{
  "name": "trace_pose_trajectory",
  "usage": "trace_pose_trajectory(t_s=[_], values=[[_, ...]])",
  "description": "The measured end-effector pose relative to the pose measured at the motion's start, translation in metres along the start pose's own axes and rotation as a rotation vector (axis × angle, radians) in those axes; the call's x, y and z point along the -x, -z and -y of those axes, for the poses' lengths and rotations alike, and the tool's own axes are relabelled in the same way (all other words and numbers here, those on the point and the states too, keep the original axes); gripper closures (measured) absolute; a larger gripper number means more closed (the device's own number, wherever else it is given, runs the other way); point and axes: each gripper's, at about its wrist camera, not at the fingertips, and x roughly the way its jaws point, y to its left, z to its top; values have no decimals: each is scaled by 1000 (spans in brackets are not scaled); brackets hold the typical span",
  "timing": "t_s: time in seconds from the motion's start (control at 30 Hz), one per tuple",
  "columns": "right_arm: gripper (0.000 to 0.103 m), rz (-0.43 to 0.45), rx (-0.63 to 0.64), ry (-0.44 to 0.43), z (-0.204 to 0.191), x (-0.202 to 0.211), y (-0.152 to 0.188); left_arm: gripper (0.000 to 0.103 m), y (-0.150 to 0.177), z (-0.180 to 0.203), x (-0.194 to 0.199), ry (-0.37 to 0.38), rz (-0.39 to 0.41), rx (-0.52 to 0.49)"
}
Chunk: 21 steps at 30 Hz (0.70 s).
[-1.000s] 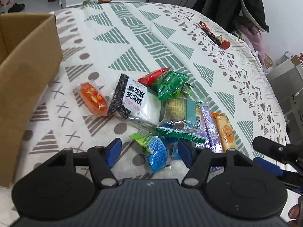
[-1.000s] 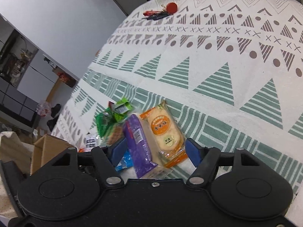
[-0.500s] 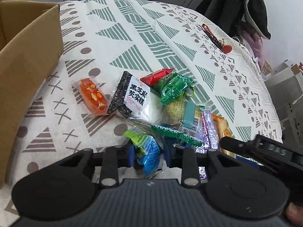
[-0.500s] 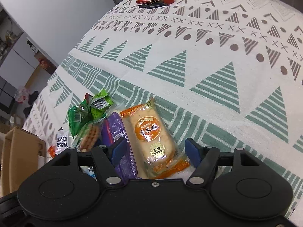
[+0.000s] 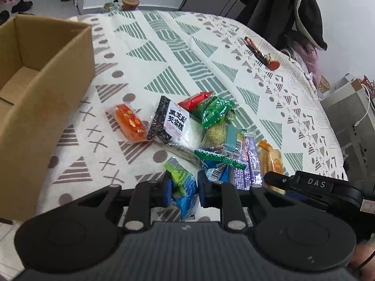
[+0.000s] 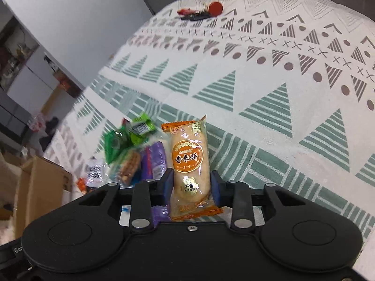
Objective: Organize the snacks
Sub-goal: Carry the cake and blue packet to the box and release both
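My left gripper [image 5: 183, 192] pinches the blue-green packet [image 5: 184, 186]; my right gripper [image 6: 191, 187] has just closed on the rice cracker [image 6: 188, 161], whose slippery wrapper may slide, though contact looks partial.

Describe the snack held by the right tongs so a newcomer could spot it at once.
On the patterned tablecloth, find the snack pile's right edge. The right tongs have just closed on an orange-trimmed clear rice cracker packet. Unlike the purple wrapper beside it, it bears a round orange label.
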Motion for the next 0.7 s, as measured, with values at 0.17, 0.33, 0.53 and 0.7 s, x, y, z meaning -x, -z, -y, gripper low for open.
trace_pose_trajectory(t_s=[0.17,0.33,0.53,0.7], values=[[71,24,-14,-72,-2,13,0,83,0,0,22,3,30,8],[71,46,-17,-151,-10,22,-2,83,-3,0,46,0,76,-2],[71,58,-2,-227,-29,28,1,83,-13,-8,73,-17,128,6],[71,71,21,-269,-48,34,2,83,-24,-21,93,-37,170,17]])
